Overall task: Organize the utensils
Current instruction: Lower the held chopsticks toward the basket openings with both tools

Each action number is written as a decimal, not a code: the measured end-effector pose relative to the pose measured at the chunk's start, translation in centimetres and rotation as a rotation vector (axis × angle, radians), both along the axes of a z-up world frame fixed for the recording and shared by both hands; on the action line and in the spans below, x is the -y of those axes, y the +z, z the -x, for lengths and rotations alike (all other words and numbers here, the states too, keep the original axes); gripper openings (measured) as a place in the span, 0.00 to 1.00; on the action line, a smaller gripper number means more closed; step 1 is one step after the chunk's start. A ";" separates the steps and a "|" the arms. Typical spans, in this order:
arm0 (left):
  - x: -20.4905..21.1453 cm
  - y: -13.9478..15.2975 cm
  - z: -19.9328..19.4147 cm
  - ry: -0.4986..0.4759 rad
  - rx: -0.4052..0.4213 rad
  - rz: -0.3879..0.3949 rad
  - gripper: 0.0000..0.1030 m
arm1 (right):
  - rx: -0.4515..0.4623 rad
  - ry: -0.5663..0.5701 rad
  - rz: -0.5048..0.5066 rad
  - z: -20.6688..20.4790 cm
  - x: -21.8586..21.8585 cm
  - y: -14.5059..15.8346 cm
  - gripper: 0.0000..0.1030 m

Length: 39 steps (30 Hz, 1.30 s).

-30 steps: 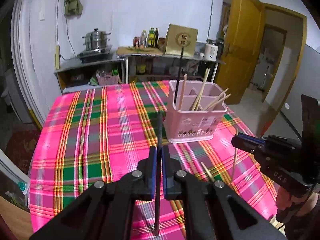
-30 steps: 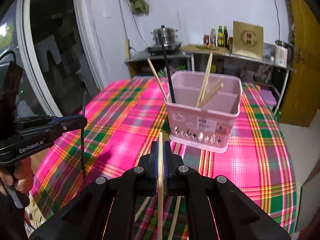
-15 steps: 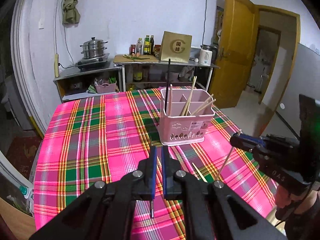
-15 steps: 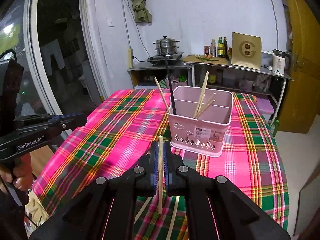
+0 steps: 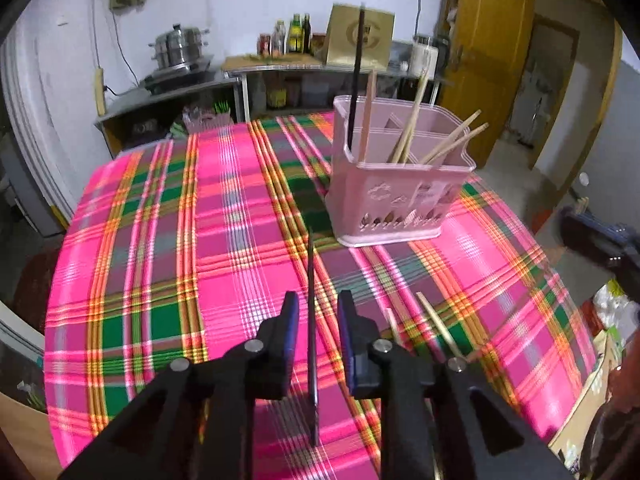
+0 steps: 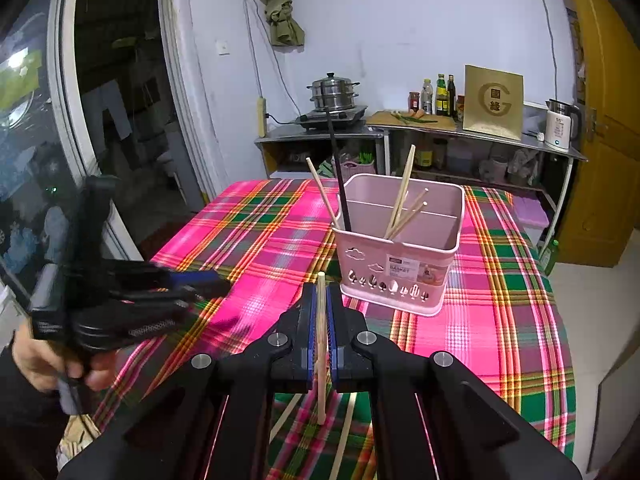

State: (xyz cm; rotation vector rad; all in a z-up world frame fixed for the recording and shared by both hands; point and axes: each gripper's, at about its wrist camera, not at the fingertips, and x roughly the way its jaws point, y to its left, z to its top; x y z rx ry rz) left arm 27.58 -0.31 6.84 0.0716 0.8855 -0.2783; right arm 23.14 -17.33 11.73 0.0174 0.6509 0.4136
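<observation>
Beside the pink basket (image 6: pixel 398 268), right gripper (image 6: pixel 320 312) clamps a wooden chopstick (image 6: pixel 321 344); left gripper's (image 5: pixel 316 316) jaws are opening.

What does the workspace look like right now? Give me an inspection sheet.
Surface: table under a pink plaid cloth.
Job's things: pink basket holding one black and several wooden chopsticks; loose wooden chopsticks on the cloth.
Clutter: nothing seen on the table.
Grippers: left gripper jaws opening, black chopstick between them; right gripper shut on a wooden chopstick.
Cables: wall cord behind.
Surroundings: steamer pot, bottles, kettle, yellow door.
</observation>
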 end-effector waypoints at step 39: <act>3.3 -7.6 -11.2 -0.014 -0.143 -0.090 0.05 | -0.012 0.036 -0.020 -3.0 0.5 -0.9 0.05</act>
